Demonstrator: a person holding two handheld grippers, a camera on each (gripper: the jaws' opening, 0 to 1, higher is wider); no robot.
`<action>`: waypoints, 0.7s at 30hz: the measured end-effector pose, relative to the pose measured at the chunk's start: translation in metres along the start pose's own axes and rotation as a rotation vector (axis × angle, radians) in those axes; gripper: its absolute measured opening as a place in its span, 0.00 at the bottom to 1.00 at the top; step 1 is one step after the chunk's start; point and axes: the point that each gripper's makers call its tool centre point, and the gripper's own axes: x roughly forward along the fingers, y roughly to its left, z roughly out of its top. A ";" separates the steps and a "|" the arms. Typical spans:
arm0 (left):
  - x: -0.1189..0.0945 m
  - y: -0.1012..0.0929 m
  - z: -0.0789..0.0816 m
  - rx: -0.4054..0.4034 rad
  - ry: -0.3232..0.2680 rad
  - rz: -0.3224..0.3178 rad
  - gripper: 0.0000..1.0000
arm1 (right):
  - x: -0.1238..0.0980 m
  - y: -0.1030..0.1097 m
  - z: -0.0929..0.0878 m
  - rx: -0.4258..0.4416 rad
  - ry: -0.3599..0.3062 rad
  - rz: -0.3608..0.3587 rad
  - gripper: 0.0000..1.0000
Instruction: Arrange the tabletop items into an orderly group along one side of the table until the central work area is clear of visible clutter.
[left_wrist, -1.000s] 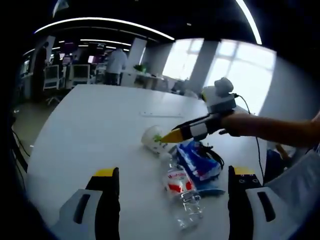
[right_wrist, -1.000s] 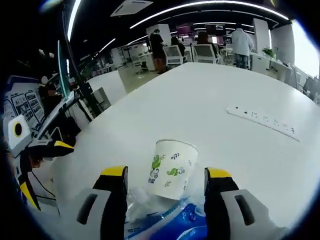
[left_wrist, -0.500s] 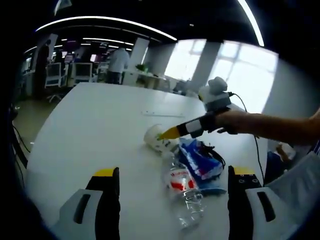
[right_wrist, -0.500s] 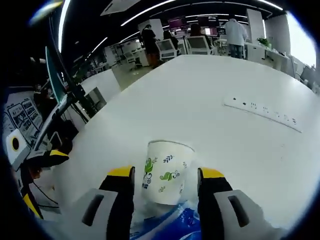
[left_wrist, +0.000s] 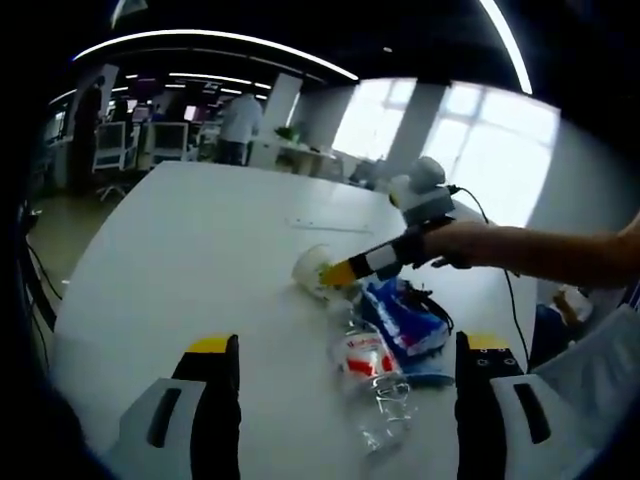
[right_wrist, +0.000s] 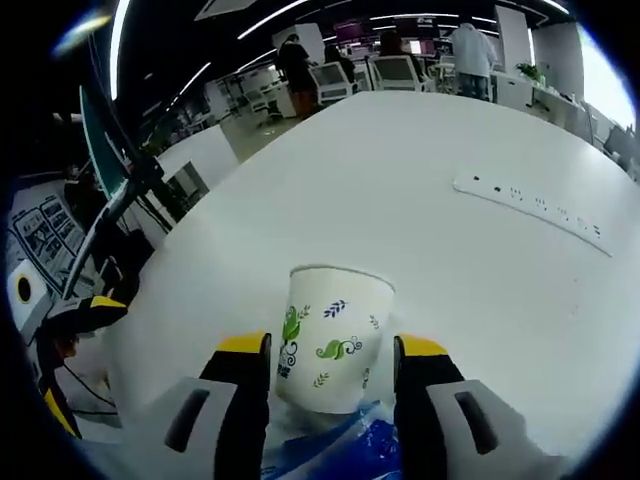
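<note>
Table: white, broad, in open-plan office with desks, monitors, ceiling strip lights. Power strip beyond cup. Right gripper clamped on cup. Bottle and blue packet beside cup. Left gripper jaws apart, empty.

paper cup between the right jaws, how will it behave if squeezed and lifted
The cup looks like thin paper with an open rim, so a hard squeeze by the right gripper would probably dent it. It seems empty, so likely very light. It lies on its side by the blue pack, so it may roll across the smooth table if nudged.
</note>
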 end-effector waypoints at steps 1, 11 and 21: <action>0.000 0.000 0.000 0.000 -0.001 -0.001 0.86 | 0.002 -0.001 0.002 0.004 -0.002 0.001 0.45; 0.002 -0.002 -0.003 -0.002 0.007 -0.006 0.86 | 0.010 -0.001 0.004 0.008 0.017 0.010 0.43; 0.002 -0.003 -0.005 -0.008 0.011 -0.006 0.86 | 0.012 -0.001 0.000 -0.003 0.036 0.001 0.41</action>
